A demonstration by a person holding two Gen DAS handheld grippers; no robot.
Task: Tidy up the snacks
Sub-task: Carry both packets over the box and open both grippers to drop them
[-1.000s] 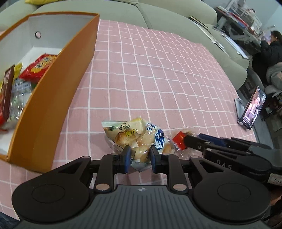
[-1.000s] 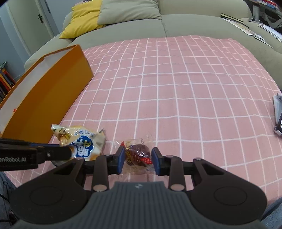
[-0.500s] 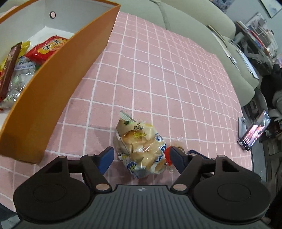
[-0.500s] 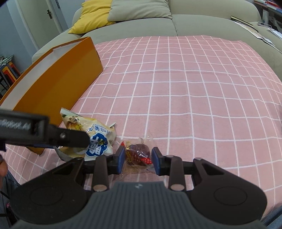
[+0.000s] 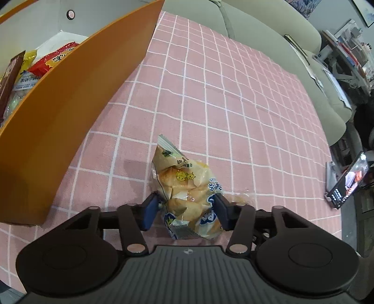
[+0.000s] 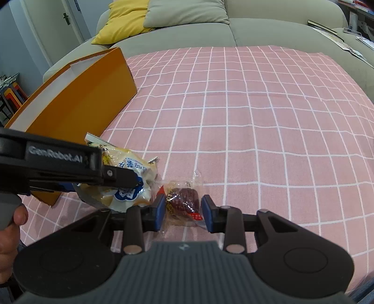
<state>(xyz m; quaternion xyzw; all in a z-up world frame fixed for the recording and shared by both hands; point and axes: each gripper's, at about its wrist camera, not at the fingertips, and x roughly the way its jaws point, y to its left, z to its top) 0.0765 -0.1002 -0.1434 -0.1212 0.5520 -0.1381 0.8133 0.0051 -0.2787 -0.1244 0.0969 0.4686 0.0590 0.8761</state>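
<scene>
So here's the setup: a pink cloth with a white grid (image 6: 257,131) is spread over a grey-green sofa (image 6: 268,28), and an orange cardboard box with a white inside (image 5: 77,112) sits on it off to the left. The box already has stuff in it: a red crinkly snack packet (image 5: 53,59), a brown wrapper (image 5: 10,79) and a clear bag with a blue label (image 5: 23,84) are all stacked up against the near wall.

The left gripper (image 5: 184,210) is over the clear plastic bag of small golden buns with blue print (image 5: 187,194), which lies on the cloth just beside the box's corner. Its jaws are closing, with the bag right between the blue pads (image 5: 149,210). The right pad looks like it's against the plastic, the left one sits right at the edge of the bag, and I honestly can't tell if it's really squeezing. In the right wrist view you see the same gripper (image 6: 131,180) coming in from the left, with the person's hand (image 6: 11,231) on the grip at the frame's edge.

The right gripper (image 6: 183,211) is clamped around the small clear wrapper with a dark brown sweet and a red label (image 6: 184,202), pads snug against both sides of it. That one lies on the cloth too, right next to the bun bag, nearly touching.

Also around: a yellow cushion (image 6: 124,21) on the sofa, and a phone with a lit screen (image 5: 348,180) propped up past the right edge of the cloth.
</scene>
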